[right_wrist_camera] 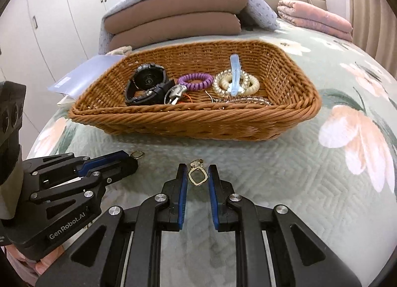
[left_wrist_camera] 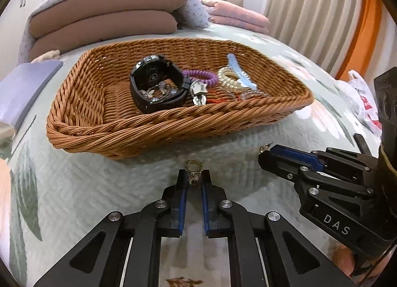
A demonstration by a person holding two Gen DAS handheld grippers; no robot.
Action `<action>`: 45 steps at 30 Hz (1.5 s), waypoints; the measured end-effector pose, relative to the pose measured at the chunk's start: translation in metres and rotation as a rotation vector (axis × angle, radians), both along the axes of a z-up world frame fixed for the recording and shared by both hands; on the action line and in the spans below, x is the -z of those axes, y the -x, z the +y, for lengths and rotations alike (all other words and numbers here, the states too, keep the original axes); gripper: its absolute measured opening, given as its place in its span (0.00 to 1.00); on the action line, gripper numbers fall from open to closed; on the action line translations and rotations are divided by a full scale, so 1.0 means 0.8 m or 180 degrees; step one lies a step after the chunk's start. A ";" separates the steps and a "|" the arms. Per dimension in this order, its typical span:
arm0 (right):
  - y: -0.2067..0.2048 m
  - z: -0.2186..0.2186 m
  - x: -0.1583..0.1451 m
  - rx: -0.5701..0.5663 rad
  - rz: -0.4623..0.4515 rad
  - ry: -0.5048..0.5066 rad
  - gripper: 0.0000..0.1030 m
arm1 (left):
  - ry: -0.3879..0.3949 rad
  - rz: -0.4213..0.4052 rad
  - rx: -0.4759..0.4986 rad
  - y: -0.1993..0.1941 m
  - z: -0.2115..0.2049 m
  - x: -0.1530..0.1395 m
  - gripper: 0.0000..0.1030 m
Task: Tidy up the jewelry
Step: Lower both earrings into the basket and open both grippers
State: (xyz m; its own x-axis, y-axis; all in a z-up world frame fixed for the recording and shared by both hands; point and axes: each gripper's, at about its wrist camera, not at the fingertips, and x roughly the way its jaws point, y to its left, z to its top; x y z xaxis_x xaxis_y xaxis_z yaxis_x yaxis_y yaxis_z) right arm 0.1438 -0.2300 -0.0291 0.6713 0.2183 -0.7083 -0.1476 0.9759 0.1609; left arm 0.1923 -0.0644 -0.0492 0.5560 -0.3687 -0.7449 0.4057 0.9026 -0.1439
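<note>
Two small gold-coloured earrings lie on the green quilted bedspread before a wicker basket (left_wrist_camera: 173,123) (right_wrist_camera: 198,123). One earring (left_wrist_camera: 193,170) lies between the tips of my left gripper (left_wrist_camera: 194,175), whose jaws are apart and not touching it. The other earring (right_wrist_camera: 197,174) lies between the tips of my right gripper (right_wrist_camera: 196,175), also open around it. The basket holds a black watch (left_wrist_camera: 156,83), a purple coil hair tie (right_wrist_camera: 195,81), cream coil ties (right_wrist_camera: 235,83), a blue hair clip (right_wrist_camera: 234,73) and bracelets. Each gripper shows in the other's view: the right (left_wrist_camera: 268,153), the left (right_wrist_camera: 131,160).
Stacked brown cushions (left_wrist_camera: 104,19) and folded pink blankets (right_wrist_camera: 315,16) lie behind the basket. A lilac booklet (left_wrist_camera: 22,88) lies left of the basket. A plastic bag (left_wrist_camera: 362,98) sits at the right edge. White wardrobes (right_wrist_camera: 62,14) stand to the left.
</note>
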 end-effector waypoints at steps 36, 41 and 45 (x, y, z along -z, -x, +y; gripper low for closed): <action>-0.143 0.006 -0.065 0.0208 -0.0448 -0.0110 0.18 | 0.0642 -0.0645 -0.0646 -0.085 0.059 -0.113 0.10; -0.153 -0.010 -0.042 0.0289 -0.0254 -0.0248 0.18 | 0.0464 -0.0496 -0.0723 -0.101 0.052 -0.080 0.10; -0.153 -0.022 -0.040 0.0339 -0.0227 -0.0332 0.18 | 0.0446 -0.0442 -0.0648 -0.105 0.044 -0.071 0.10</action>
